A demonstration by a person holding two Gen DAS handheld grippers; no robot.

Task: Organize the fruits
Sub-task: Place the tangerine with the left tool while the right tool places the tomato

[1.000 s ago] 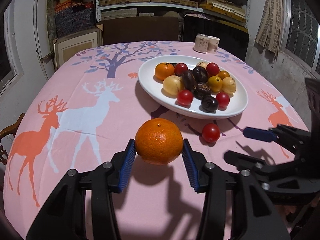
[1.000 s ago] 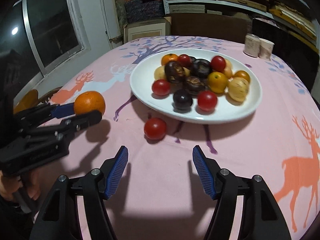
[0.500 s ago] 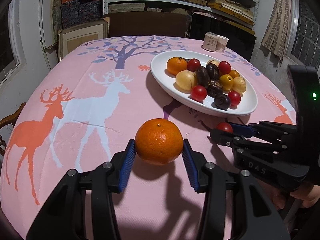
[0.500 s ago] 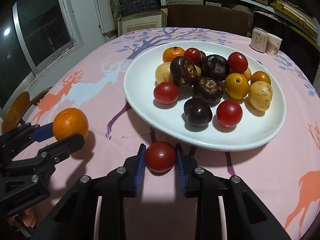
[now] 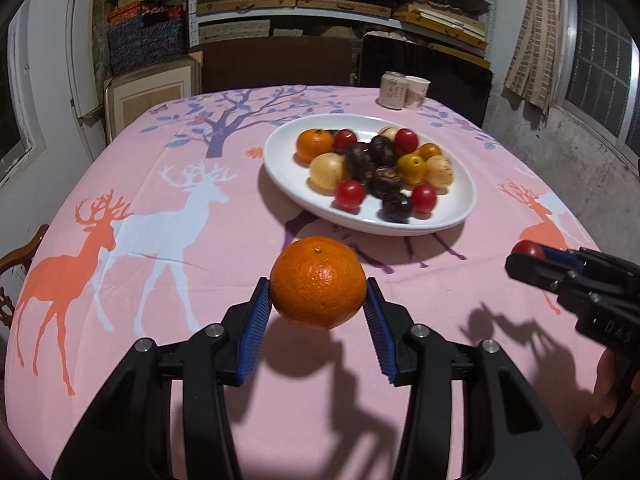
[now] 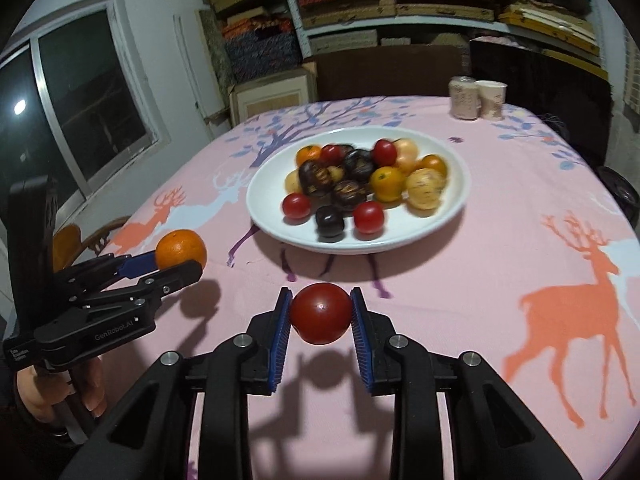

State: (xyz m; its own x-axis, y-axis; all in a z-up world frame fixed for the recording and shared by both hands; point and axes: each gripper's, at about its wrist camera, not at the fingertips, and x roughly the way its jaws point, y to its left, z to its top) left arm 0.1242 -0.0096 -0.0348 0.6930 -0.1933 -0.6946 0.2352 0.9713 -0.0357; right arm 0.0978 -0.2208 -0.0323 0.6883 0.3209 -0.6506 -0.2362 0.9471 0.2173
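A: Fruits first: where does each piece sit?

B: An orange (image 5: 318, 283) is clamped between the blue pads of the left gripper (image 5: 318, 308), lifted clear of the surface (image 5: 200, 248), its shadow on the pink deer-print cloth below. A red tomato (image 6: 321, 313) is pinched the same way in the right gripper (image 6: 321, 316), also off the cloth.

A: And the remaining ones?

B: Piled on a white plate (image 6: 452, 200) farther back on the surface: a small orange, several red tomatoes, dark purple fruits and pale yellow ones, mostly touching one another.

A: How do the two grippers stand to each other?

B: Side by side, well apart, both short of the plate's near rim. From the right wrist view the left one appears at the left edge, with the orange (image 6: 181, 250) at its tips.

A: Anything else back there?

B: Two cups (image 5: 403, 90) stand together near the far edge.
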